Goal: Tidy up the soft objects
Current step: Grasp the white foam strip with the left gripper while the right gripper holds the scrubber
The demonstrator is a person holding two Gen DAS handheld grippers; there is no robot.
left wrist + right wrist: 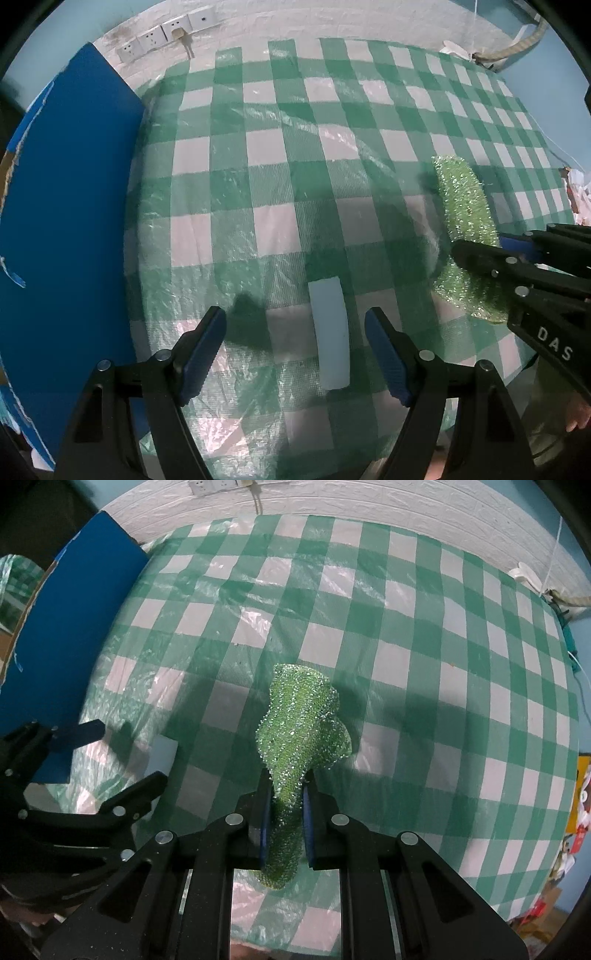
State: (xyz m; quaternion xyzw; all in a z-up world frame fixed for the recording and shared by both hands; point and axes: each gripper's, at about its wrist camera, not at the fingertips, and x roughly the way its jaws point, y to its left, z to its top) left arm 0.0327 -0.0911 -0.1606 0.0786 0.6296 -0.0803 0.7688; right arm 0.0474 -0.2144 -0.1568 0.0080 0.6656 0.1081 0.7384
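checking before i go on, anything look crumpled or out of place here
The green sparkly scrubber is squashed and folded in the shut right gripper. The white block lies flat on the checked tablecloth, undisturbed.

Left gripper [295, 347] points steeply down over the counter's near edge, jaws spread wide, nothing between them. Right gripper [286, 794] close beside it, also pointing steeply down, jaws clamped tight on the green scouring cloth [299, 731].

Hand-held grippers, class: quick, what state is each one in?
Left hand-held gripper: open, above the white block, holding nothing.
Right hand-held gripper: closed on the green scrubber.
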